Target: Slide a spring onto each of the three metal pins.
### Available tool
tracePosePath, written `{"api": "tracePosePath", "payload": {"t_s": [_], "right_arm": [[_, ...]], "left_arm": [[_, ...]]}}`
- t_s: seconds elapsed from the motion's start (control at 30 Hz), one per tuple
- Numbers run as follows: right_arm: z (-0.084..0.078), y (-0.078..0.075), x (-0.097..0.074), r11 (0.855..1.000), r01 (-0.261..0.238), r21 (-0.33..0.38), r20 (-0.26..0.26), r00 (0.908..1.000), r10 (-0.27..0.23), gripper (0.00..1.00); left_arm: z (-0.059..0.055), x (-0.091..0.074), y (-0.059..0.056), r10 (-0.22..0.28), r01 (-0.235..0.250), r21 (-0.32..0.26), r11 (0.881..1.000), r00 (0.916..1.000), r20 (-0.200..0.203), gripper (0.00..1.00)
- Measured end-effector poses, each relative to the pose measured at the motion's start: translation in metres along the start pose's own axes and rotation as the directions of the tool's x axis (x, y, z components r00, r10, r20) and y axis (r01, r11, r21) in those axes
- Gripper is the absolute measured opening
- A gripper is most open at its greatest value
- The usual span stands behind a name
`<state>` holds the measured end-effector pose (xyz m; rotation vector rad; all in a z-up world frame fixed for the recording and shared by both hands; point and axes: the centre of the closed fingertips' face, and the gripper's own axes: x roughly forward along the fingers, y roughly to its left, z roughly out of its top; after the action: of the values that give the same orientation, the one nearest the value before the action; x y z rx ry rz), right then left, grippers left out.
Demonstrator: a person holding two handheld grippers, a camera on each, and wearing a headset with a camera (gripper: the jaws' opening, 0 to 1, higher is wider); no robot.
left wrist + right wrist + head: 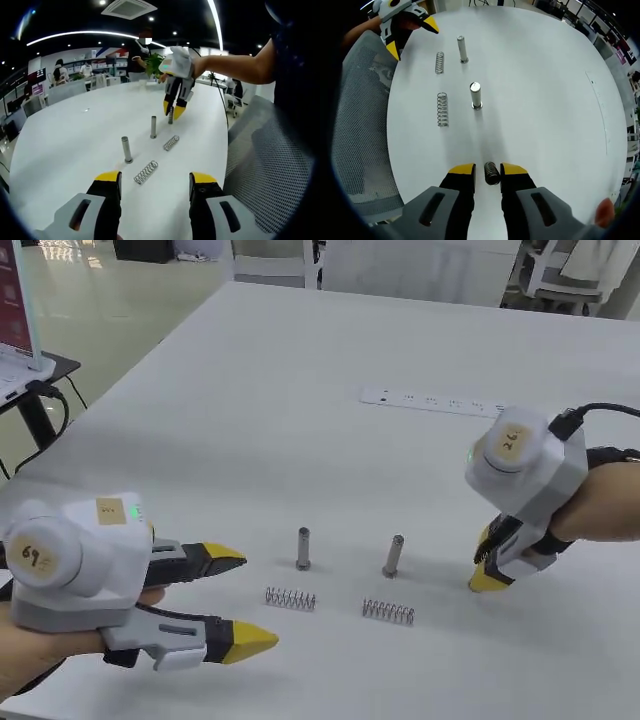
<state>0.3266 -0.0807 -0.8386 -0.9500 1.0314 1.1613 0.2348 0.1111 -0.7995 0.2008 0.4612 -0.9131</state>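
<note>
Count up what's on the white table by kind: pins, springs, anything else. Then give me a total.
Bare upright pins: 2
Springs: 3, two lying flat, one between the jaws of the right tool
Power strip: 1
Total: 6

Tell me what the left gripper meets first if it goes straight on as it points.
Likely the nearer spring, lying just ahead of the left gripper, in line with its open jaws. A pin stands beyond it, slightly left; depth is unclear.
</note>
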Motion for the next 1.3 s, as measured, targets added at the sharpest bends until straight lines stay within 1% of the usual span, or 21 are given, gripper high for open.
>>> {"api": "tracePosePath", "payload": {"t_s": [0.23, 0.43, 0.63, 0.77, 0.87, 1.03, 1.17, 1.3], "right_arm": [[0.013, 0.003, -0.007, 0.999, 0.019, -0.028, 0.030, 0.9994, -0.018, 0.19], [0.027, 0.015, -0.007, 0.999, 0.005, -0.052, 0.054, 0.9985, -0.002, 0.18], [0.035, 0.024, -0.006, 0.998, -0.010, -0.062, 0.070, 0.9974, 0.014, 0.19], [0.041, 0.033, -0.004, 0.997, -0.018, -0.074, 0.079, 0.9966, 0.024, 0.19], [0.046, 0.043, -0.001, 0.996, -0.038, -0.083, 0.087, 0.9952, 0.045, 0.19], [0.051, 0.054, 0.006, 0.993, -0.055, -0.100, 0.084, 0.9944, 0.064, 0.19], [0.054, 0.061, 0.011, 0.992, -0.066, -0.112, 0.080, 0.9939, 0.076, 0.19], [0.056, 0.064, 0.015, 0.991, -0.075, -0.116, 0.078, 0.9935, 0.084, 0.19]], "left_arm": [[0.001, 0.000, 0.000, -0.001, 0.001, 0.005, 1.000, 1.0000, -0.002, 0.49], [0.002, 0.000, -0.001, -0.002, 0.002, 0.006, 1.000, 1.0000, -0.003, 0.49], [0.003, -0.001, -0.001, -0.002, 0.002, 0.007, 1.000, 1.0000, -0.003, 0.49], [0.003, -0.001, -0.002, -0.002, 0.002, 0.008, 1.000, 1.0000, -0.002, 0.49], [0.004, 0.000, -0.004, -0.004, 0.005, 0.010, 1.000, 1.0000, -0.002, 0.49], [0.004, 0.000, -0.004, -0.005, 0.005, 0.012, 1.000, 1.0000, -0.002, 0.49], [0.004, -0.001, -0.004, -0.005, 0.005, 0.014, 1.000, 1.0000, -0.003, 0.49], [0.004, -0.001, -0.005, -0.004, 0.004, 0.014, 1.000, 1.0000, -0.003, 0.49]]}}
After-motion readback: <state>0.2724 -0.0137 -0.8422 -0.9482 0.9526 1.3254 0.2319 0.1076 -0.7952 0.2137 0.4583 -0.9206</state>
